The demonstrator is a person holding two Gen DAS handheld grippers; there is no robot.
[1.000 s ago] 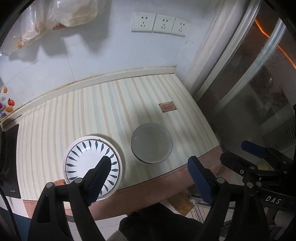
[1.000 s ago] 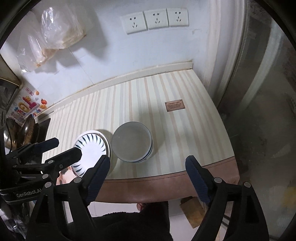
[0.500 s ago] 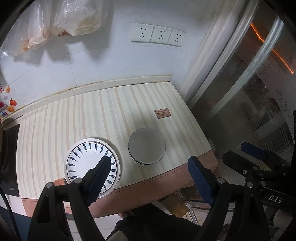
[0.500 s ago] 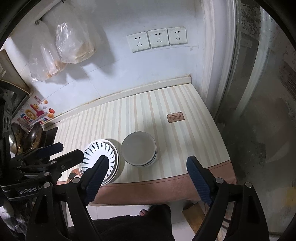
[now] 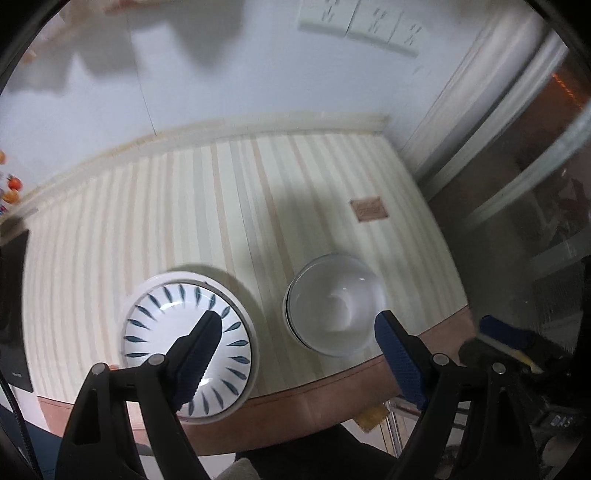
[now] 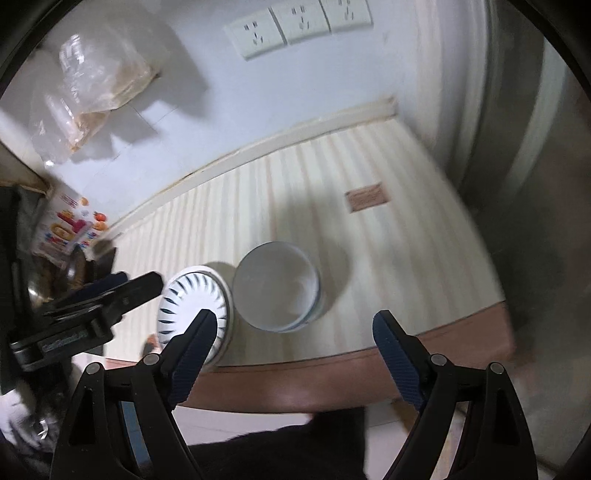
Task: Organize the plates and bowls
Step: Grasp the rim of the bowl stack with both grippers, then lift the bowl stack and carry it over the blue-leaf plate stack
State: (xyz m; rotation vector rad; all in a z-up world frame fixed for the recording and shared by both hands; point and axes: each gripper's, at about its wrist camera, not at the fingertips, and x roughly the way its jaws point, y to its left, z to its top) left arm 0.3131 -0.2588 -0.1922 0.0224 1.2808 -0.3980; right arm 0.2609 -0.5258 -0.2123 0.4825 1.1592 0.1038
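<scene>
A white plate with blue leaf marks [image 5: 162, 321] lies near the front edge of the striped table [image 5: 184, 206]. A stack of plain white bowls [image 5: 334, 304] stands just right of it. Both show in the right wrist view too, the plate [image 6: 192, 299] and the bowls [image 6: 275, 286]. My left gripper [image 5: 297, 356] is open and empty, above the table's front edge, its left finger over the plate. My right gripper [image 6: 291, 350] is open and empty, above the front edge before the bowls. The left gripper [image 6: 107, 295] also shows at the left of the right wrist view.
A small brown label [image 5: 369, 210] sits on the table at the right rear. Wall sockets [image 6: 299, 26] and hanging plastic bags [image 6: 92, 88] are on the back wall. A glass door [image 5: 535, 155] stands at the right. Utensils and a colourful box [image 6: 70, 229] are at the left.
Both grippers have moved down and forward toward the table, so the plate and bowls look larger. The frames are motion-blurred. Plate and bowls have not moved.
</scene>
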